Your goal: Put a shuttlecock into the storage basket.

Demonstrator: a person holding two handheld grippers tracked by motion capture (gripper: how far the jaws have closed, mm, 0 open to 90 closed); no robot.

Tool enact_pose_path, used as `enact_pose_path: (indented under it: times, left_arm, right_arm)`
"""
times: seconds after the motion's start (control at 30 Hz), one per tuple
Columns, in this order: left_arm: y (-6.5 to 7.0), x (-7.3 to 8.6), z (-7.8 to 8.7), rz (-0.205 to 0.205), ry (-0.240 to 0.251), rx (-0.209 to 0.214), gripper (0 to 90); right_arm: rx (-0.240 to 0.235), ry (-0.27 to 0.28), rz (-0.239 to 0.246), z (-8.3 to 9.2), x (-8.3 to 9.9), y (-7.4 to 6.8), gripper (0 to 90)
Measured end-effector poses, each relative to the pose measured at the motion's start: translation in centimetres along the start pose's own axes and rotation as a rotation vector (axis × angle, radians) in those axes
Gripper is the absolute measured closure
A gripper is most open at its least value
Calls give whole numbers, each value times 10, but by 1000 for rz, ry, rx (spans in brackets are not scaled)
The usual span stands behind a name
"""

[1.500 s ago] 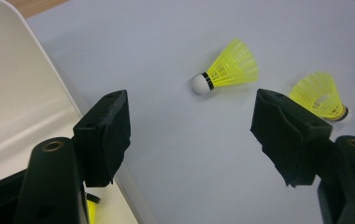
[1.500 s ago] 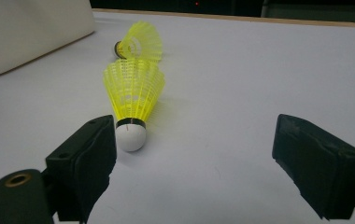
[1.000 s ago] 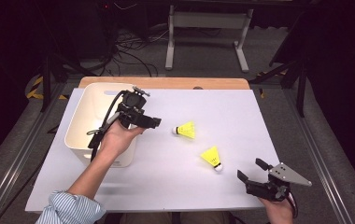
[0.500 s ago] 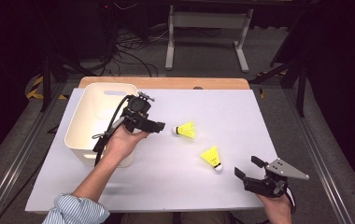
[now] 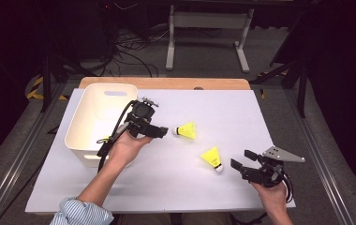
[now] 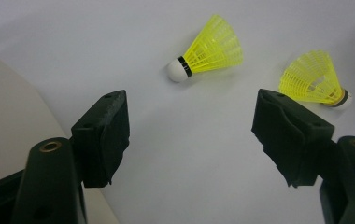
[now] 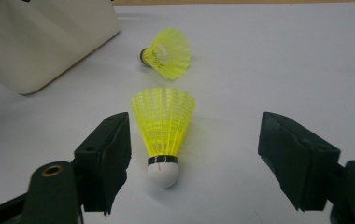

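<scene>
From above, the right gripper [image 5: 240, 159] sits beside the near shuttlecock [image 5: 212, 158] on the white table [image 5: 176, 187]; its own view shows the cork lying between jaws just narrowing, wide, untouched. The left gripper [image 5: 165, 131] gapes empty by the far shuttlecock [image 5: 186, 131].

Two yellow shuttlecocks are counted on the white table sheet [image 5: 166, 187]: the far shuttlecock [image 5: 186, 131] and the near shuttlecock [image 5: 212, 158], lying apart from each other. One white bin [image 5: 92, 123] is recorded at the left of the sheet. Two handheld grippers are noted, the left gripper [image 5: 163, 132] and the right gripper [image 5: 242, 159], one per hand. One striped sleeve [image 5: 80, 213] is seen at the bottom edge.
</scene>
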State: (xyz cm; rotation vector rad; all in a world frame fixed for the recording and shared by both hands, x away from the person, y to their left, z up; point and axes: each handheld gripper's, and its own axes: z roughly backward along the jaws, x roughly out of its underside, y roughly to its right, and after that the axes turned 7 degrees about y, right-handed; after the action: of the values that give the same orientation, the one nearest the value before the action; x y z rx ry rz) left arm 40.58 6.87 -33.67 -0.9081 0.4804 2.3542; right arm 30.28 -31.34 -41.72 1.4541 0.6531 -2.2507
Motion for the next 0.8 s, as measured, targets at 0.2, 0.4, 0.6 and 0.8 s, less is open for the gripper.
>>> enact_pose_path:
  times: [0.2, 0.4, 0.6, 0.8]
  left_arm:
    - [3, 3, -4, 6, 1, 10, 282]
    - [8, 4, -8, 0, -3, 11, 278]
    - [13, 4, -14, -2, -7, 22, 282]
    - [17, 5, -19, -4, -10, 26, 282]
  right_arm:
    - [-17, -24, 29, -12, -11, -5, 325]
    - [-25, -43, 45, -21, -19, -8, 361]
    - [-37, -70, 55, -32, -27, -11, 386]
    - [-40, -90, 56, -41, -36, -12, 396]
